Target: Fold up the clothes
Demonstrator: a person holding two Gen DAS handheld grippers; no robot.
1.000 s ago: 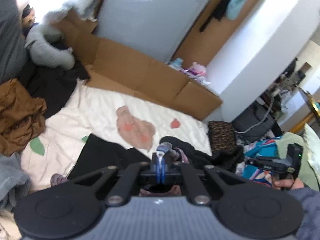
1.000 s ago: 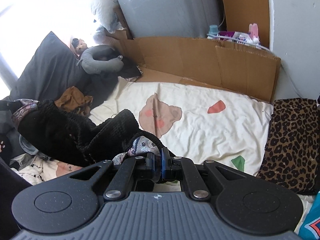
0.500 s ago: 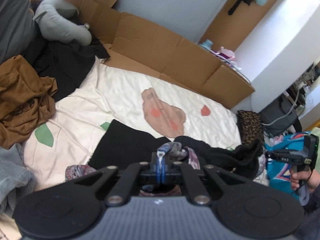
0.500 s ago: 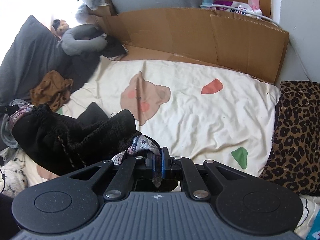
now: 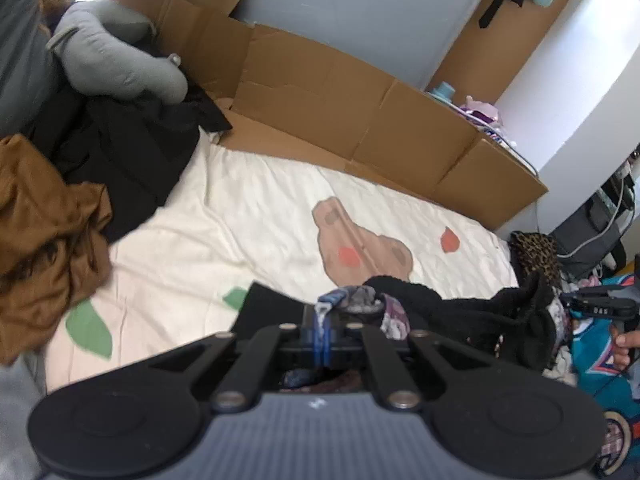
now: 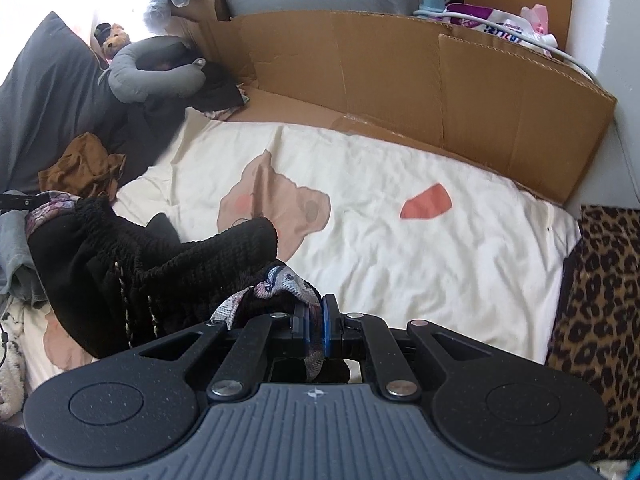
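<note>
A black knitted garment (image 6: pixel 188 276) with a patterned lining hangs stretched between my two grippers, low over the cream bedsheet (image 6: pixel 400 248). My left gripper (image 5: pixel 322 320) is shut on one patterned edge of it. My right gripper (image 6: pixel 316 322) is shut on the other patterned edge. In the left wrist view the black garment (image 5: pixel 460 312) sags to the right toward the right gripper (image 5: pixel 596 309), held by a person's hand (image 5: pixel 624 346). A black flap (image 5: pixel 272 308) of it lies on the sheet.
A cardboard wall (image 6: pixel 420 80) borders the far side of the bed. A brown garment (image 5: pixel 44 232), black clothes (image 5: pixel 128 152) and a grey neck pillow (image 5: pixel 116 64) are piled on the left. A leopard-print fabric (image 6: pixel 600 300) lies on the right.
Both grippers have come down and forward toward the sheet with the black garment between them. The bed looks closer and the garment's lower part now rests on the sheet.
</note>
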